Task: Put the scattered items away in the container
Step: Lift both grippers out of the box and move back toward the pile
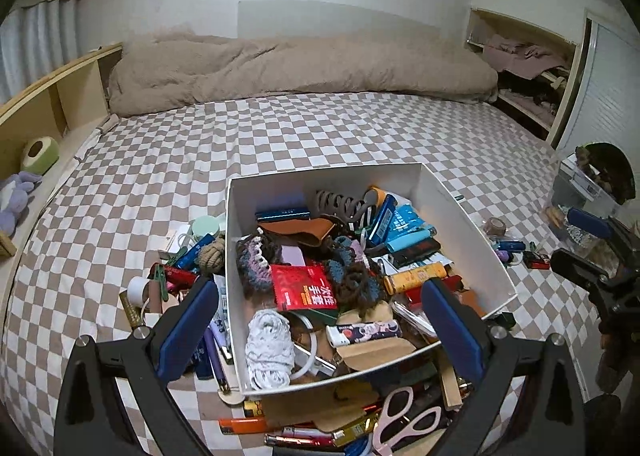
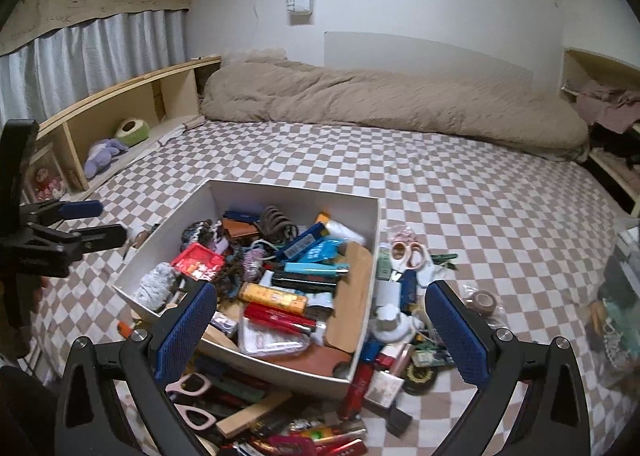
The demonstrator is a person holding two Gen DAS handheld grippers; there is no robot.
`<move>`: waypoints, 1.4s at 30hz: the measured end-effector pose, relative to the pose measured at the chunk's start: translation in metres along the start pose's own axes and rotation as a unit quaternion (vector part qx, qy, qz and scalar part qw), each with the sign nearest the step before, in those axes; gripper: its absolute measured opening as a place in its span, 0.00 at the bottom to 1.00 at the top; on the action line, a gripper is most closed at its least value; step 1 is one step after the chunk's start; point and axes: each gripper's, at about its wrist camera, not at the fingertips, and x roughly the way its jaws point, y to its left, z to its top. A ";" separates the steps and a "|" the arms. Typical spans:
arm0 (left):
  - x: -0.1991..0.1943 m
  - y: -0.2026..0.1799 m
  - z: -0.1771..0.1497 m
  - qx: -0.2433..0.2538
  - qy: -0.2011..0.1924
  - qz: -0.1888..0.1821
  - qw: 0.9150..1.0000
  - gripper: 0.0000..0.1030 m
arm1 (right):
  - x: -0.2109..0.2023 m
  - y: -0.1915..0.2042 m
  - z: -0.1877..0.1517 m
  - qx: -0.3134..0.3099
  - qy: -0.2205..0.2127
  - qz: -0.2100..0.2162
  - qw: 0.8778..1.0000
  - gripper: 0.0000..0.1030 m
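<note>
Where the beige duvet (image 1: 296, 72) lies bunched along the far wall, a bed with a brown-and-white checked sheet (image 1: 320, 128) fills the room, with a wooden shelf unit (image 1: 52, 96) and grey curtains (image 2: 92, 52) on one side and an open closet of folded clothes (image 1: 524, 64) on the other. On the sheet sits the white box (image 1: 472, 216), open-topped and already heaped with small things: a red packet (image 1: 304, 286) with printed characters, crocheted yarn pieces (image 1: 256, 260), a white ball of string (image 1: 268, 348), a yellow tube (image 1: 414, 276), blue packets and lighters. More clutter lies scattered on the sheet just beside the box's walls, including pink-handled scissors (image 1: 404, 416) in front of its near wall and a second pair of scissors (image 2: 408, 252) with a roll of tape (image 2: 484, 300) off to one side. Both tools hover above the near edge of the box with nothing between their blue pads: the left gripper (image 1: 316, 332) stands spread wide, and the right gripper (image 2: 320, 332) is likewise spread apart and empty.
</note>
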 end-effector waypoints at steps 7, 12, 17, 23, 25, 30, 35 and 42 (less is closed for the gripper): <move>-0.017 -0.002 -0.011 0.008 -0.019 0.018 1.000 0.99 | -0.012 -0.013 -0.007 0.015 -0.005 -0.012 1.000 1.00; -0.033 0.001 -0.015 0.002 -0.047 0.024 0.999 1.00 | -0.019 -0.017 -0.011 0.019 -0.004 -0.014 1.000 1.00; -0.044 0.000 -0.019 0.009 -0.060 0.033 0.998 1.00 | -0.026 -0.018 -0.013 0.015 -0.005 -0.017 1.000 1.00; -0.051 0.004 -0.023 0.006 -0.068 0.037 0.997 1.00 | -0.030 -0.019 -0.014 0.018 -0.009 -0.018 1.000 1.00; -0.052 0.006 -0.024 0.003 -0.070 0.036 0.997 1.00 | -0.031 -0.020 -0.014 0.018 -0.010 -0.019 1.000 1.00; -0.052 0.013 -0.027 -0.004 -0.069 0.027 0.997 1.00 | -0.031 -0.021 -0.015 0.018 -0.008 -0.022 1.000 1.00; -0.056 0.015 -0.028 0.007 -0.073 0.033 0.997 1.00 | -0.032 -0.024 -0.014 0.020 -0.009 -0.023 0.999 1.00; -0.060 0.036 -0.034 -0.009 -0.082 0.044 0.996 1.00 | -0.031 -0.040 -0.018 0.033 -0.011 -0.036 0.999 1.00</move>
